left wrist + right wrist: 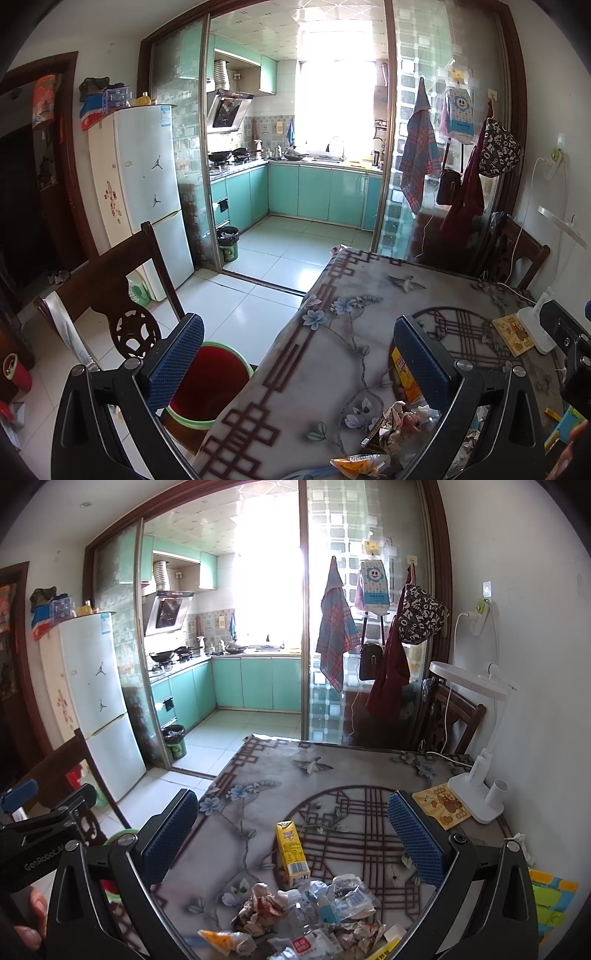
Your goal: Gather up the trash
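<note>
L and R hand-held gripper (299, 354) (291, 834): jaws apart, empty. Trash pile (310, 915) w/ yellow drink carton (291, 853) on counter (258, 805); red bin (207, 384) beside counter edge.

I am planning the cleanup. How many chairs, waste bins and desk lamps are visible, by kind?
Chairs: 2, one left of the table, one at the far right corner.
Waste bins: 2, red bucket, kitchen bin.
Desk lamps: 1.
Total: 5

trash (306, 915) on table (258, 775), bin (207, 384) left
</note>
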